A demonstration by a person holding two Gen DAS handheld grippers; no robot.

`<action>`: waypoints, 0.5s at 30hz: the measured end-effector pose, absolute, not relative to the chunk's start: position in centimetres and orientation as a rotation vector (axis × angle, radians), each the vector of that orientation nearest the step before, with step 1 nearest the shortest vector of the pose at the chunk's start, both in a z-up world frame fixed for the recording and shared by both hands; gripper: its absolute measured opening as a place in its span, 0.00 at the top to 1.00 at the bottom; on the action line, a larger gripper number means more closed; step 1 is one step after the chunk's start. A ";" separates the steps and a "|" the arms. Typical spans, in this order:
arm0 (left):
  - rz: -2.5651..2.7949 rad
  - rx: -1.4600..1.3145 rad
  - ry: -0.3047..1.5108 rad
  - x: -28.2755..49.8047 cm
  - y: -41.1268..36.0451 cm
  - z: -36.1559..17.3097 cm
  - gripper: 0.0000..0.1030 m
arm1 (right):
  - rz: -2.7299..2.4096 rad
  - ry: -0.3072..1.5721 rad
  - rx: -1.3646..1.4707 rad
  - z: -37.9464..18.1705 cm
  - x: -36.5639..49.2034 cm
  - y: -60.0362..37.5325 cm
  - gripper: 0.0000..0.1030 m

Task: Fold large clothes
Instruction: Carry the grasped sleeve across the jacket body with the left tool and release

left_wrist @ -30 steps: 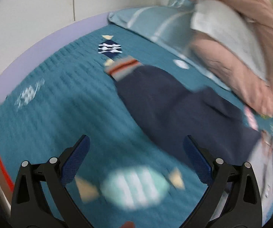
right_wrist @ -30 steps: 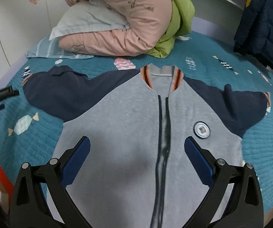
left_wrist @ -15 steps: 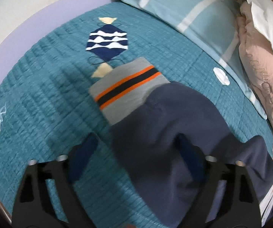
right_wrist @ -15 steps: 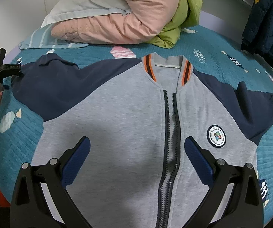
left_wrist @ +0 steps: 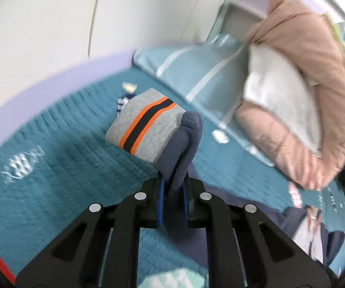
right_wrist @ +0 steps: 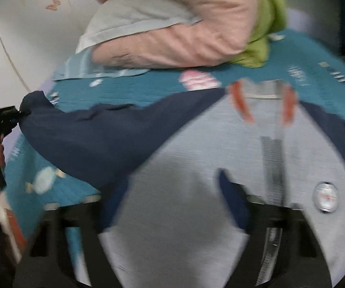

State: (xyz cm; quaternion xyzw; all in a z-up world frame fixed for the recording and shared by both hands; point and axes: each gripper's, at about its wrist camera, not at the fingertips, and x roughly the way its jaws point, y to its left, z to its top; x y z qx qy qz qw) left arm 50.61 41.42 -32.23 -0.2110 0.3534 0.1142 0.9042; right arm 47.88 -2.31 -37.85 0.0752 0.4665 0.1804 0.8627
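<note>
A grey zip jacket (right_wrist: 196, 180) with navy sleeves lies face up on the teal bedspread (left_wrist: 52, 168). My left gripper (left_wrist: 172, 206) is shut on the navy sleeve (left_wrist: 184, 148) just behind its grey cuff with orange and black stripes (left_wrist: 146, 126), and holds it lifted off the bed. In the right wrist view the left gripper (right_wrist: 2, 120) pinches the sleeve end (right_wrist: 81, 139) at the far left. My right gripper (right_wrist: 172, 206) hovers open over the jacket's grey chest, left of the zip (right_wrist: 273, 168). Both views are blurred.
A pink quilt with a white pillow (right_wrist: 172, 24) and a green blanket (right_wrist: 266, 36) is piled at the head of the bed. A striped light blue pillow (left_wrist: 191, 72) lies by the white wall. A round badge (right_wrist: 326, 195) sits on the jacket's chest.
My left gripper closed on the sleeve near the cuff and lifted it off the bed. My right gripper moved closer over the jacket's chest and stays open.
</note>
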 end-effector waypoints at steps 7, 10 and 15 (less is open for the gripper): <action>0.196 -0.329 0.682 47.6 36.9 -27.1 0.89 | 0.546 1.221 0.194 -43.9 52.6 5.3 0.80; 0.155 -0.308 0.669 48.1 34.0 -25.2 0.89 | 0.580 1.203 0.262 -43.2 52.7 4.2 0.79; 0.050 -0.228 0.640 48.6 25.4 -21.6 0.89 | 0.592 1.106 0.394 -39.9 49.9 -3.7 0.76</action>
